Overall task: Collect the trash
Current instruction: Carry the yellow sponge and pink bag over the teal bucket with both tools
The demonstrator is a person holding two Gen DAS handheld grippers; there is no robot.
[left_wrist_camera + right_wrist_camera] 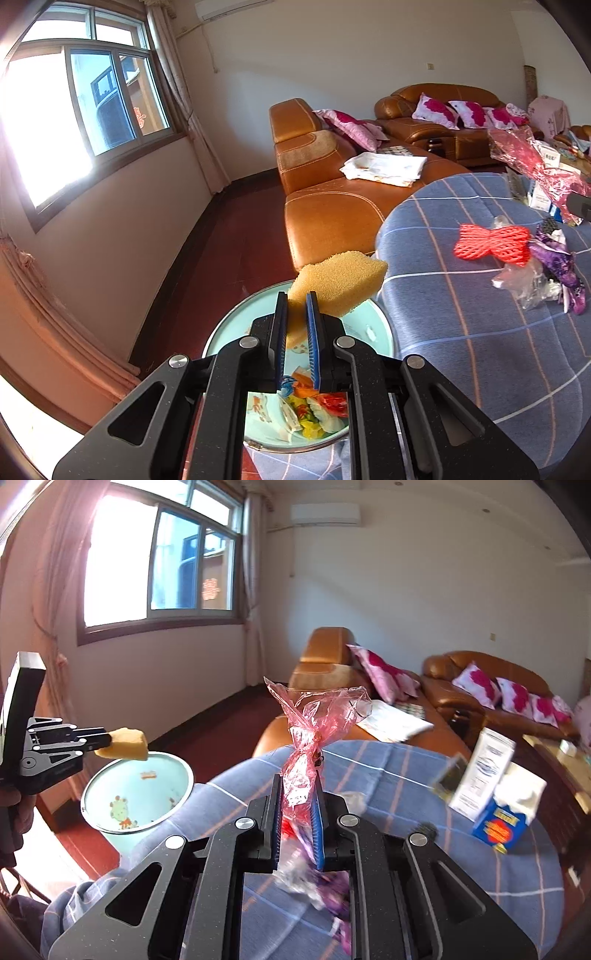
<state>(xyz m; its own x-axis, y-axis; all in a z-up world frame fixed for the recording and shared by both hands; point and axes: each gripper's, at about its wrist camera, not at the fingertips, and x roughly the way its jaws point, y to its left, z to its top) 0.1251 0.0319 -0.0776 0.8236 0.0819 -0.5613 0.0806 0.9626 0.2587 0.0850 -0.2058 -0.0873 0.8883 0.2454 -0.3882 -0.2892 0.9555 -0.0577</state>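
In the left wrist view, the left gripper (297, 314) clenched a yellow sponge (338, 282), porous and wedge-shaped, its near end squeezed between the blue pads. It hung above the pale green bin (373, 325), which held bright wrappers (314, 406) at its bottom. To the right, on the blue checked cloth (461, 332), lay a red foam net (491, 240) beside purple wrappers (557, 258) and clear plastic (524, 280).

In the right wrist view, the right gripper (297, 797) grasped a crinkled pink plastic bag (314, 716), translucent and twisted at its middle, which stood up above the cloth. Far left, the sponge sat in the left gripper over the bin's rim. Right of the bag stood a white carton (484, 775) and a blue box (498, 827).
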